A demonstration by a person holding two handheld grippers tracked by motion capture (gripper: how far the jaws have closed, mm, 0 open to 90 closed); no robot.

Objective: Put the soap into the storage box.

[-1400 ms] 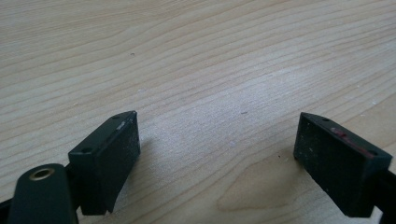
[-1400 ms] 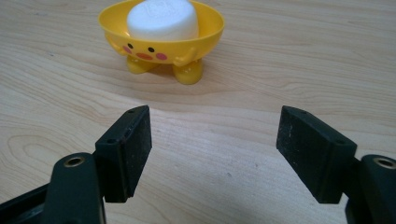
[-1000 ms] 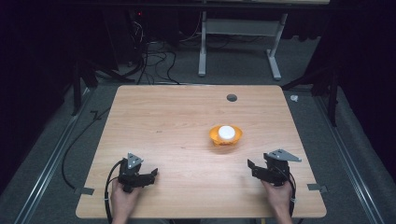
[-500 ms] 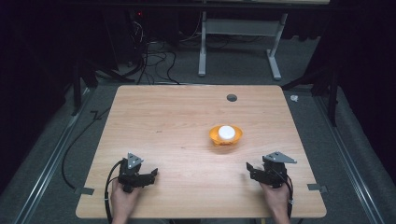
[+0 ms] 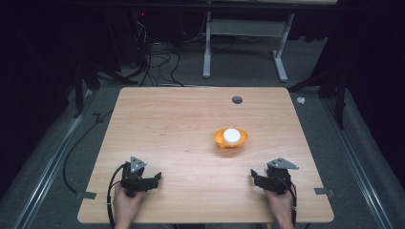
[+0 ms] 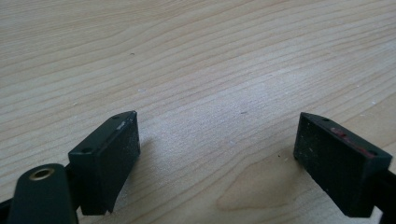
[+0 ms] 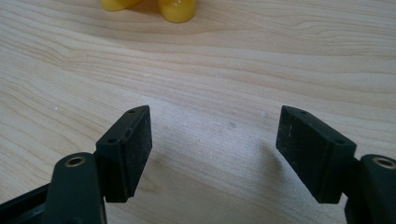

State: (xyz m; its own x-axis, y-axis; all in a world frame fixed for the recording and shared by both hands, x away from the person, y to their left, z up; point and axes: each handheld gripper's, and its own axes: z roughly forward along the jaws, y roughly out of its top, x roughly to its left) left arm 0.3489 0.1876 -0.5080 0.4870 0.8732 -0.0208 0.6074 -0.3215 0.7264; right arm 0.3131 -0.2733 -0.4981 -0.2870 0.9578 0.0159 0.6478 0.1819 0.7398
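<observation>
A light wooden table (image 5: pixel 181 124) stands in a dark room, seen from above. The landmark here is an orange bowl (image 5: pixel 231 139) that sits on the table, a little toward the right and far side of its middle. A white round object (image 5: pixel 231 134) rests inside the bowl (whether it is a ball or a lid cannot be told).

The left gripper (image 5: pixel 152 179) lies low at the table's near edge, well apart from the bowl, toward the near left of it. A hand (image 5: pixel 128 206) holds it from below. In the left gripper view its two black jaws stand wide apart with bare wood grain between them; they hold nothing.

The right gripper (image 5: pixel 255 177) lies at the near edge too, near the bowl's near right side but not touching it. Another hand (image 5: pixel 281 206) holds it. In the right gripper view its jaws are also spread wide, with nothing between them, and two yellow rounded shapes (image 7: pixel 154 7) show at the top edge, beyond the jaws (cut off, so what they are cannot be told).

Beyond the bowl, toward the far edge of the table, there is a small dark round hole (image 5: pixel 237 99). Past the table, on the grey floor (image 5: pixel 172 67), black cables (image 5: pixel 153 57) lie tangled to the bowl's far left, and a white metal frame (image 5: pixel 246 33) stands straight beyond it.
</observation>
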